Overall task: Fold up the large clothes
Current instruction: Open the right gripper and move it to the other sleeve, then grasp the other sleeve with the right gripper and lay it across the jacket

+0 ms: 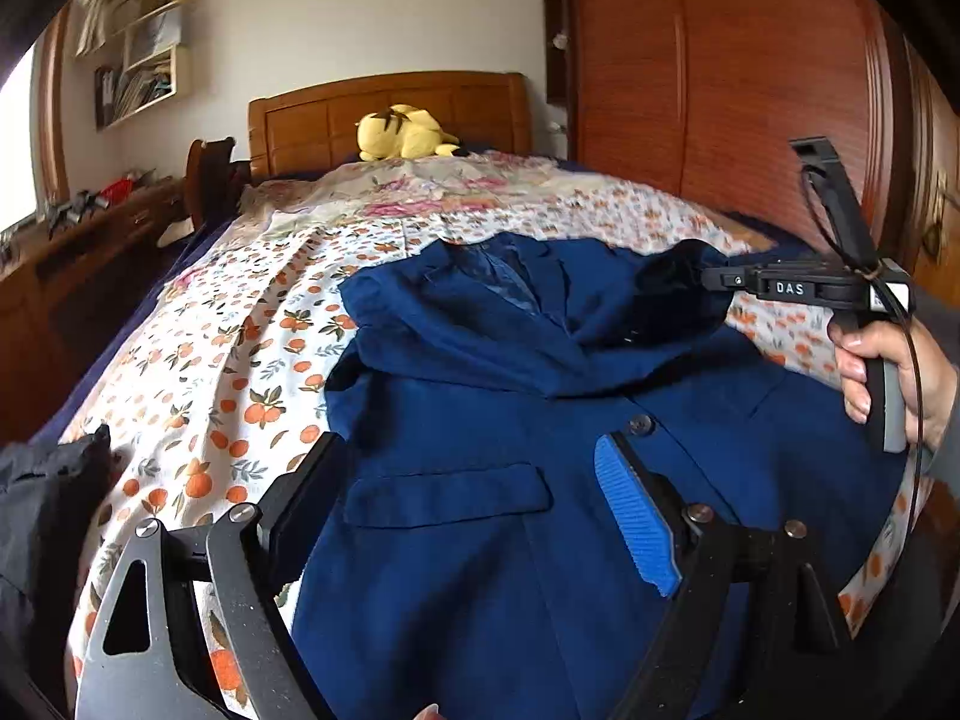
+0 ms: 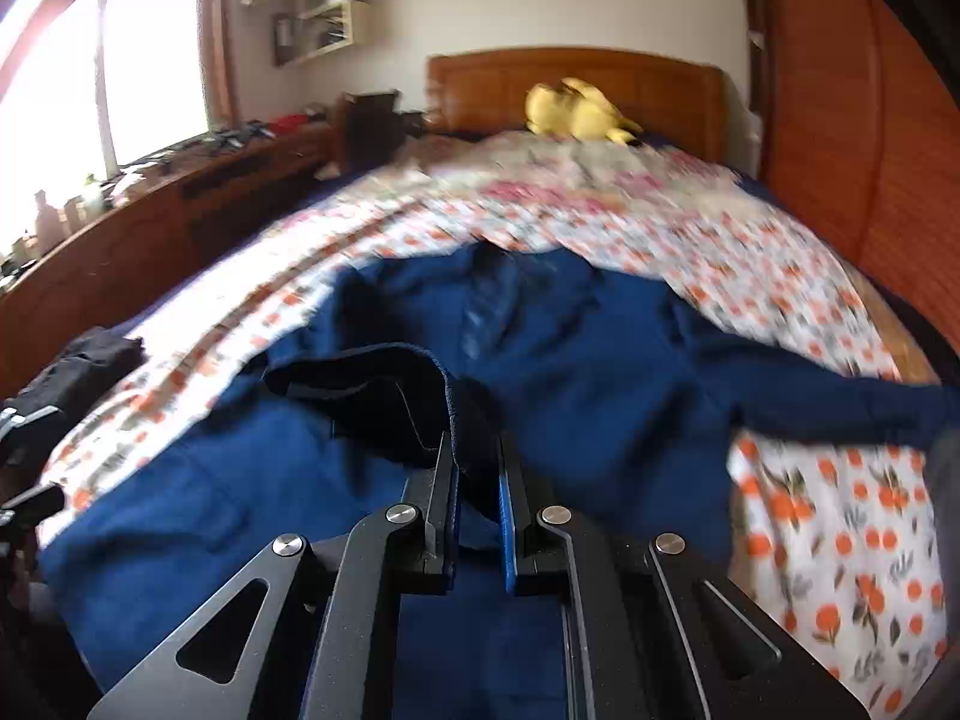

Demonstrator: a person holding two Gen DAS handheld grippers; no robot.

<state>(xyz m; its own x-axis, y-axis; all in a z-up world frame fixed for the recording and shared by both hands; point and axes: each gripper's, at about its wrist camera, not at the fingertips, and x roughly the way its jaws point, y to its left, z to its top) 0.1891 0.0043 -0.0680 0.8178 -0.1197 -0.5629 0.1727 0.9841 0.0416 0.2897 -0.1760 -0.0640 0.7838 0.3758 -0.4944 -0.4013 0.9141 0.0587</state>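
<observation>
Closest to us, the left gripper [image 1: 474, 510] hangs over the lower front of the blue jacket [image 1: 480, 540] with its fingers spread wide and nothing between them, the flap pocket [image 1: 447, 495] sitting right under the gap. The right gripper [image 2: 474, 480] has its fingers pinched nearly together on dark fabric, which looks like the sleeve cuff [image 2: 372, 390], lifted clear of the jacket body. In the left wrist view you can see the person's hand [image 1: 894, 372] on that tool's handle, off to the right.

The jacket lies face up on the orange-print bedspread [image 1: 240, 390], collar toward the headboard [image 1: 390, 114], one sleeve [image 2: 840, 402] trailing off to the side.

My read: this is the sleeve fold, cuff being carried in across the chest. The next move probably needs the sleeve laid flat and straight over the front, with the free left gripper pinning or smoothing the body so it doesn't drag along.

Further back there's a yellow plush toy [image 1: 405, 132] by the headboard and a wooden wardrobe [image 1: 720, 60] alongside.
</observation>
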